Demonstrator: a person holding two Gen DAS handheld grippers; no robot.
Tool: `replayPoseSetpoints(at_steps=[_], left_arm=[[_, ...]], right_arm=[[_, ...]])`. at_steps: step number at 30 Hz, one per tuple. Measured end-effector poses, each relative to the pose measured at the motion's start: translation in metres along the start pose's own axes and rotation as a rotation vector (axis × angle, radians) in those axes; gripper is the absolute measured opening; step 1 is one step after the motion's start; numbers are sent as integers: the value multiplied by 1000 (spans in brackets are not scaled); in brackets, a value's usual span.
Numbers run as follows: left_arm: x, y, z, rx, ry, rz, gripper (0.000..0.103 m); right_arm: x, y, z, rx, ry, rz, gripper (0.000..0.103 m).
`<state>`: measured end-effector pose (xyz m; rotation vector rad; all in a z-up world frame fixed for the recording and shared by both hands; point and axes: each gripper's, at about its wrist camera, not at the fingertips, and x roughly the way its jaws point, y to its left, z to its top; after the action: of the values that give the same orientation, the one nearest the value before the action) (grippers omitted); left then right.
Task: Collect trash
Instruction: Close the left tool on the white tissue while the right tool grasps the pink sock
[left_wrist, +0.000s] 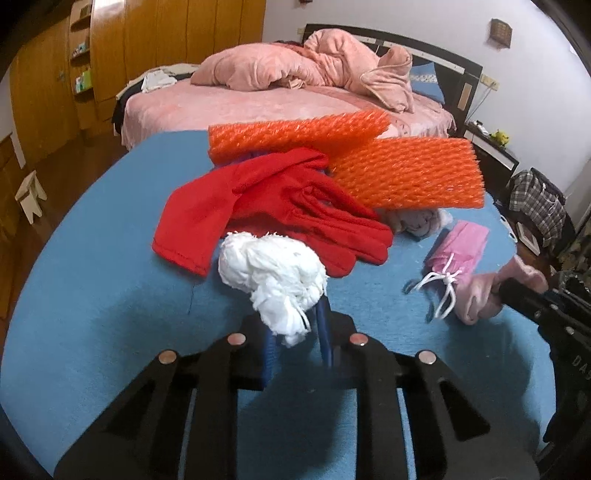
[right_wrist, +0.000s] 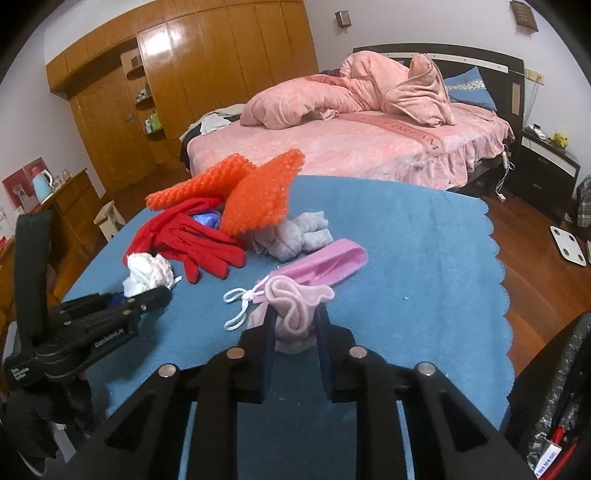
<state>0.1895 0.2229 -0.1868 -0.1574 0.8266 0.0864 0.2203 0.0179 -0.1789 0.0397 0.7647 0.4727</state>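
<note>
My left gripper (left_wrist: 295, 325) is shut on a crumpled white paper wad (left_wrist: 273, 277), held just above the blue table cover (left_wrist: 92, 295). The right wrist view shows the same wad (right_wrist: 147, 275) at the left gripper's (right_wrist: 162, 295) tip. A pale pink fuzzy cloth (right_wrist: 295, 314) sits pinched between the fingers of my right gripper (right_wrist: 295, 325), low over the cover (right_wrist: 406, 277). In the left wrist view that cloth (left_wrist: 480, 295) and the right gripper (left_wrist: 506, 291) show at the right edge.
Red gloves (left_wrist: 266, 206), orange foam netting (left_wrist: 406, 173), a grey bundled cloth (right_wrist: 295, 236) and a pink drawstring pouch (right_wrist: 325, 264) lie on the table. Behind it stands a pink bed (right_wrist: 369, 147). Wooden wardrobes (right_wrist: 184, 74) line the far left, and a dark bag (right_wrist: 554, 406) sits at lower right.
</note>
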Motion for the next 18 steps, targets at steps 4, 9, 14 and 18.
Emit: replayPoseSetpoints(at_steps=[4, 9, 14, 18], left_arm=[[-13, -7, -6, 3, -19, -32, 18], [-30, -21, -19, 23, -32, -73, 18], [-37, -35, -27, 48, -30, -97, 18], [-41, -43, -30, 49, -29, -109, 18]], right_arm=[[-6, -4, -6, 13, 2, 5, 19], [-16, -6, -10, 23, -4, 20, 14], [-27, -8, -12, 25, -22, 24, 13], [-37, -9, -12, 30, -37, 27, 13]])
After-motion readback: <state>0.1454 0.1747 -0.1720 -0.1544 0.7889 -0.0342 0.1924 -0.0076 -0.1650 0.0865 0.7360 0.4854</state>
